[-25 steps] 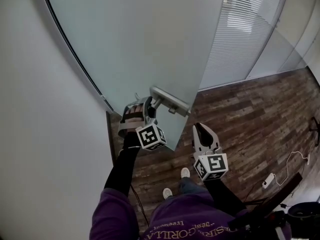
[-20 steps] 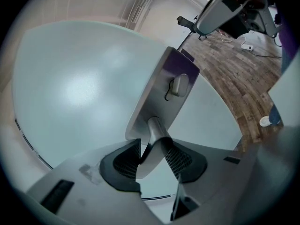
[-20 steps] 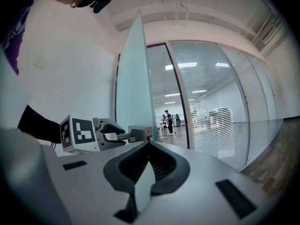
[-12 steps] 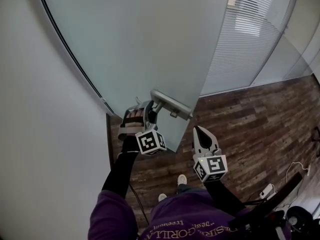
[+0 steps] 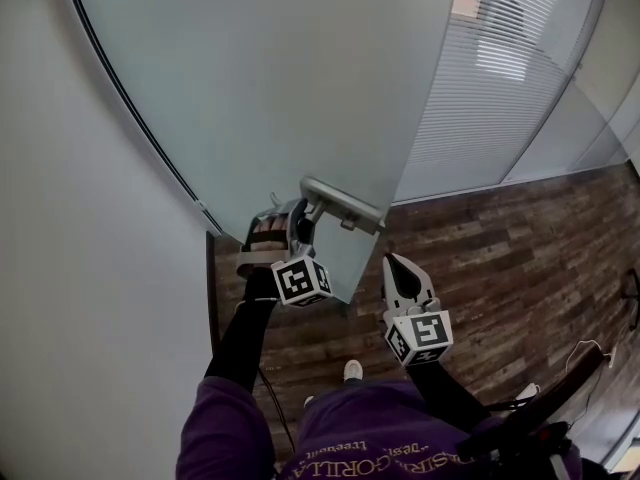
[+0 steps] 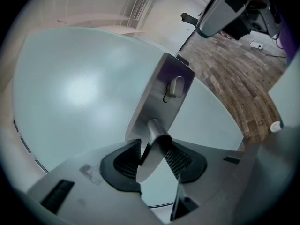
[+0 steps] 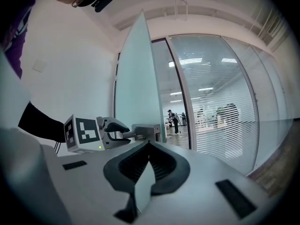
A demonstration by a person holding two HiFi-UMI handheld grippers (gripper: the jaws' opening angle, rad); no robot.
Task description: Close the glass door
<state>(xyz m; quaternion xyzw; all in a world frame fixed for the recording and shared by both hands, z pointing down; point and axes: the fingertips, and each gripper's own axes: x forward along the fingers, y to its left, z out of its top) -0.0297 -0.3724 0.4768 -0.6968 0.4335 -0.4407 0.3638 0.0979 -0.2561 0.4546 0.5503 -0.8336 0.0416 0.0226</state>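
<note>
Left hand-held gripper (image 6: 152,158) clamps the lever handle (image 6: 158,138) of the glass door (image 6: 70,88) just ahead, the right hand-held gripper (image 7: 147,149) beside it closed on nothing; the door stands open, its closing not yet done.

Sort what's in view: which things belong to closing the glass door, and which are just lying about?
Belong to the job: glass door; door handle; left gripper, fingers closed on that handle.
Just about: right gripper, fingers together, empty; white cable on the wooden floor; blinds beyond the door.
</note>
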